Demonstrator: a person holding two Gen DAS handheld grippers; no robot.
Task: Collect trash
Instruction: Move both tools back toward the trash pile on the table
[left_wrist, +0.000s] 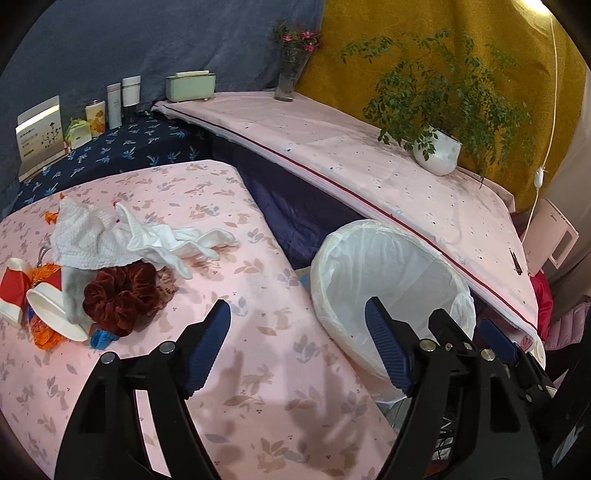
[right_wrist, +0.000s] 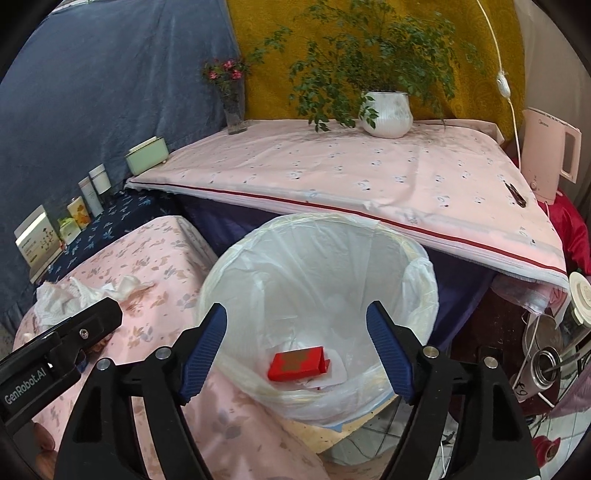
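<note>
A waste bin lined with a white bag (left_wrist: 391, 280) stands between two pink-covered tables; in the right wrist view the bin (right_wrist: 317, 266) holds a red box (right_wrist: 297, 363) at its bottom. My right gripper (right_wrist: 295, 347) is open and empty above the bin mouth; it also shows in the left wrist view (left_wrist: 461, 332). My left gripper (left_wrist: 297, 343) is open and empty over the pink floral tabletop (left_wrist: 258, 369). To its left lies a litter pile: white tissues (left_wrist: 110, 236), paper cups (left_wrist: 48, 314), orange wrappers (left_wrist: 44, 336) and a dark red scrunchie (left_wrist: 118, 295).
A potted plant (right_wrist: 386, 110), a flower vase (right_wrist: 234, 110) and a black clip (right_wrist: 515, 195) sit on the far pink table. A pink kettle (right_wrist: 546, 155) stands at the right. Bottles and a card (left_wrist: 38, 129) line the blue-cloth shelf at the back left.
</note>
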